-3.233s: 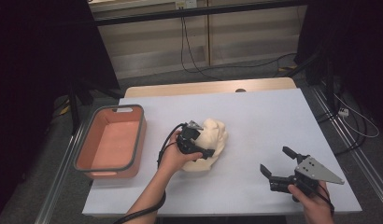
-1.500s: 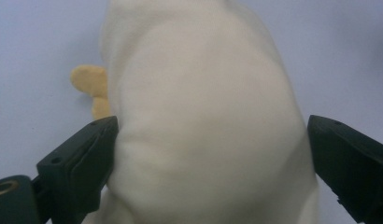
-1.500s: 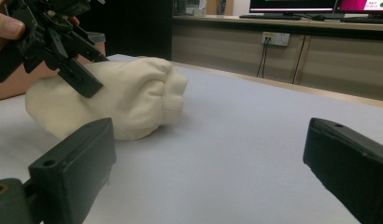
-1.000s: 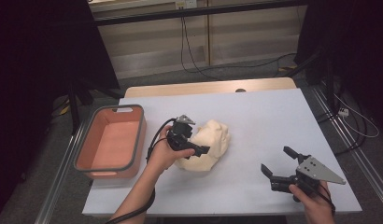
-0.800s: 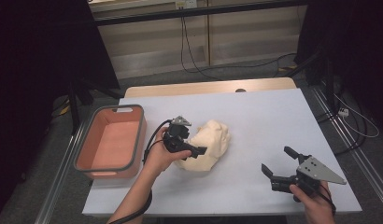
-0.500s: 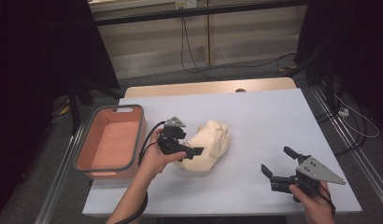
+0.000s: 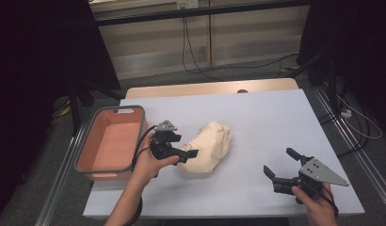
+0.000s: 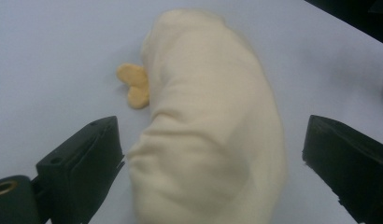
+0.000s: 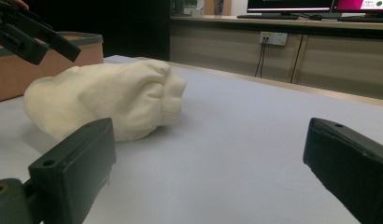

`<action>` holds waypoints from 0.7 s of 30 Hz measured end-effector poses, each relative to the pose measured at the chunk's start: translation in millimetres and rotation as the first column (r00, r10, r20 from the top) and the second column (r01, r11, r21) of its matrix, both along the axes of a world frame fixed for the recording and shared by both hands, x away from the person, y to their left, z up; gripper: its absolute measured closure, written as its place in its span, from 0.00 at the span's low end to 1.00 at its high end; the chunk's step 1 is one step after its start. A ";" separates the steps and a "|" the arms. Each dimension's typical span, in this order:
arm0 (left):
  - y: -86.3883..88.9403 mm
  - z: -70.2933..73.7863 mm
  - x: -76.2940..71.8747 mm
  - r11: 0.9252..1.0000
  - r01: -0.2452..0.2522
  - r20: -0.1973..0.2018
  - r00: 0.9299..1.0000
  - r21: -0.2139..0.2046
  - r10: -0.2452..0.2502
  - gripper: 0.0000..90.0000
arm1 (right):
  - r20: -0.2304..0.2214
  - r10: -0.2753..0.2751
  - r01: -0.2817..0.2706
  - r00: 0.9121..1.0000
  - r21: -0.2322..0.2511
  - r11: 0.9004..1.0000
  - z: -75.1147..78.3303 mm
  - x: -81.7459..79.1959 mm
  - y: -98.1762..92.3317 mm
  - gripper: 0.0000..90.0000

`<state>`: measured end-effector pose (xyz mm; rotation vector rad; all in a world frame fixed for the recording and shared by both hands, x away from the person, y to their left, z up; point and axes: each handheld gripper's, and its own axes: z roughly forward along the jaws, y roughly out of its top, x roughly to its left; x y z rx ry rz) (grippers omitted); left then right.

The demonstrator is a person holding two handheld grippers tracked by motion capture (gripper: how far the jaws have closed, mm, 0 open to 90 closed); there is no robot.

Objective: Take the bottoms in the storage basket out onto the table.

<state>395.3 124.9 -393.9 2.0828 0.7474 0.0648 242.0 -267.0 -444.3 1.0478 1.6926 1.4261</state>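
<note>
A cream-coloured soft bundle (image 7: 207,146) lies in the middle of the white table (image 7: 257,117). My left gripper (image 7: 190,149) hovers at its left end, pointing right, and is open. In the left gripper view the bundle (image 8: 213,121) lies between the wide-apart jaws of that gripper (image 8: 213,163), untouched by either, and a small orange-yellow piece (image 8: 133,86) sticks out from its side. My right gripper (image 7: 279,161) rests open near the table's front right, aimed at the bundle (image 9: 110,98) from a distance. Nothing lies between the jaws of that gripper (image 9: 213,177).
A salmon-coloured bin (image 7: 108,110) with a grey rim stands at the table's left edge, close behind my left hand. The bin (image 9: 87,46) and the left gripper (image 9: 35,35) also show in the right gripper view. Cables hang at the back wall.
My left gripper has drawn back to the left, off the bundle's middle and toward the bin. The bundle and my right gripper have stayed where they were.
</note>
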 end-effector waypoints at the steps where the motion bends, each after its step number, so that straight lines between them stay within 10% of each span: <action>1: 1.4 -0.8 -0.8 1.000 -0.005 0.000 1.000 -0.006 0.005 0.05 | 0.000 -0.001 0.001 1.000 -0.001 1.000 0.0 0.0 0.1 0.03; 21: 32.9 1.2 -9.7 0.998 -0.031 0.037 0.999 -0.055 0.033 0.05 | 0.002 0.000 0.000 1.000 0.000 1.000 0.3 -0.5 0.0 0.03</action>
